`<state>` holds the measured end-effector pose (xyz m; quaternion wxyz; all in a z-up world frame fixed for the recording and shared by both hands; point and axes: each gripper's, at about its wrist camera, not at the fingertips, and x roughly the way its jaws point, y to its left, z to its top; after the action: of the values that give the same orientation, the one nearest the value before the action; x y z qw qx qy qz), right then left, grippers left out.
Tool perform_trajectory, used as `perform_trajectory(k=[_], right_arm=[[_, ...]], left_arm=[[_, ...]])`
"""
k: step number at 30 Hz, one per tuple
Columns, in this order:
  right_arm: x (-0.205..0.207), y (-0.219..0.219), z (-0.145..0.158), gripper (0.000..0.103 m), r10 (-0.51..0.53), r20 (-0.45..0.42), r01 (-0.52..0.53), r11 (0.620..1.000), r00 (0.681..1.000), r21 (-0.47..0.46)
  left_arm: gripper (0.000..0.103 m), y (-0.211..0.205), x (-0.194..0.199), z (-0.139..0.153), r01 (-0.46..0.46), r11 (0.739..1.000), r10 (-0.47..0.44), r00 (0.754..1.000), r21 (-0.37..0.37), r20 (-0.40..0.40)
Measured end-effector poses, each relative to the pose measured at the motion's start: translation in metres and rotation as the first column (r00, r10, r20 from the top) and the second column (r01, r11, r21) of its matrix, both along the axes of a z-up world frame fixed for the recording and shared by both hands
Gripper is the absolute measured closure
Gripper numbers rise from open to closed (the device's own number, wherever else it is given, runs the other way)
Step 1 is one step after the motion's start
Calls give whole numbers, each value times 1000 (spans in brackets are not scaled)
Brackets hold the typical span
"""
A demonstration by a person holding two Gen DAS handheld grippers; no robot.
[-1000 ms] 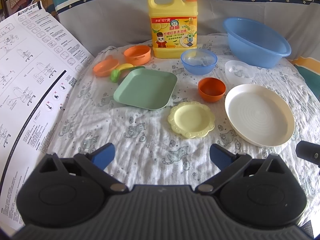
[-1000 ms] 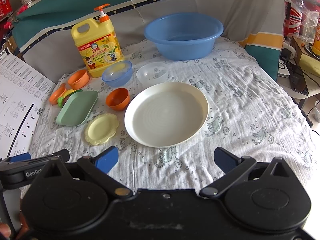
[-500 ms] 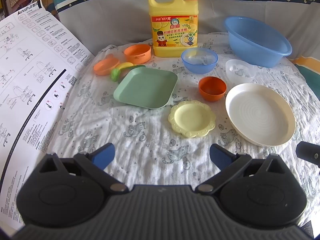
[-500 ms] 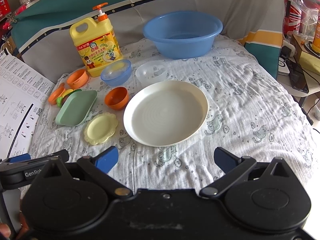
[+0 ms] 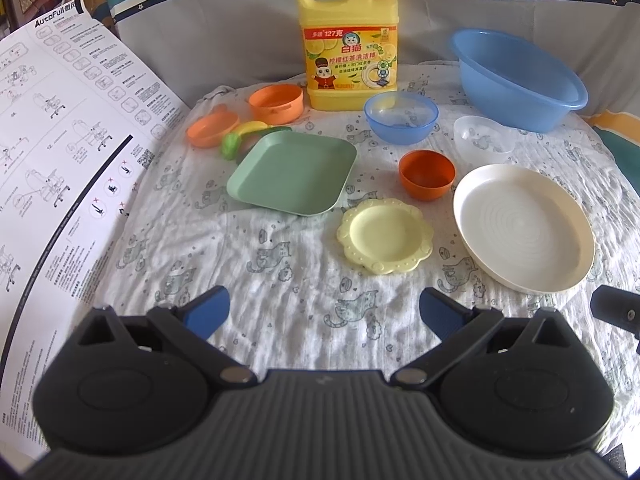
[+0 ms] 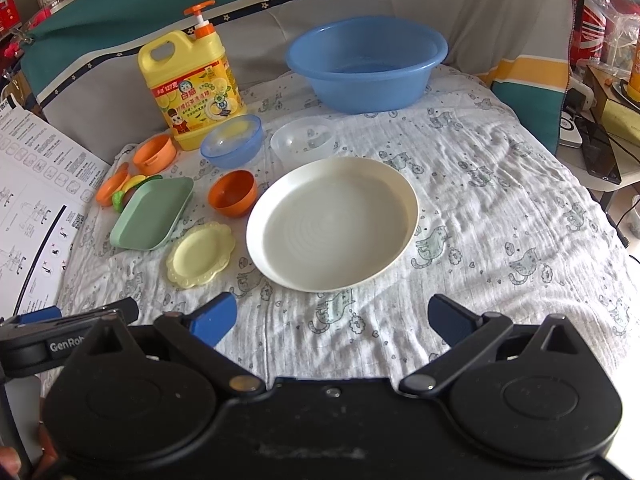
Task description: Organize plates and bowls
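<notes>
A large white round plate [image 6: 332, 222] lies just ahead of my right gripper [image 6: 332, 316], which is open and empty; the plate also shows in the left wrist view [image 5: 522, 228]. A small yellow scalloped plate [image 5: 385, 235] and a green square plate [image 5: 293, 173] lie ahead of my left gripper [image 5: 322, 312], open and empty above the cloth. An orange bowl [image 5: 426, 173], a blue bowl [image 5: 401, 117] and a clear bowl [image 5: 482, 136] stand behind them. Two light-orange dishes [image 5: 276, 102] sit at the back left.
A big blue basin [image 6: 366, 62] stands at the back. A yellow detergent jug [image 5: 348, 40] stands behind the blue bowl. Toy fruit [image 5: 240, 140] lies by the green plate. A printed instruction sheet [image 5: 60, 152] covers the left side. The table edge drops off at the right [image 6: 592, 184].
Both grippers have drifted slightly; the dishes sit a little lower and closer in the right wrist view. Nothing was taken hold of or moved.
</notes>
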<state>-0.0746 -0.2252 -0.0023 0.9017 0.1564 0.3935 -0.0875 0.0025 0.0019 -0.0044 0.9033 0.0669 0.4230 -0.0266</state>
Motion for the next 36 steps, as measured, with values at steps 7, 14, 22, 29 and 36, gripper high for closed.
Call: perform_trajectory(k=[7, 14, 22, 29, 36], right_arm=[[4, -5, -4, 0, 6, 17, -6, 1000, 1000, -4], [8, -19, -11, 0, 56, 108, -56, 998, 993, -4], [44, -61, -20, 0, 44, 118, -42, 999, 992, -21], [98, -114, -41, 0, -1, 71, -1, 1000, 997, 22], [136, -138, -69, 26, 42, 61, -44, 999, 997, 28]], left_arm=[[0, -2, 5, -5, -1, 1000, 1, 1000, -5, -18], [0, -12, 14, -15, 12, 999, -14, 999, -34, -51], [0, -51, 34, -31, 67, 997, -70, 995, -43, -73], [0, -93, 57, -41, 81, 994, -89, 991, -80, -104], [23, -115, 70, -59, 65, 990, -86, 983, -128, -163]])
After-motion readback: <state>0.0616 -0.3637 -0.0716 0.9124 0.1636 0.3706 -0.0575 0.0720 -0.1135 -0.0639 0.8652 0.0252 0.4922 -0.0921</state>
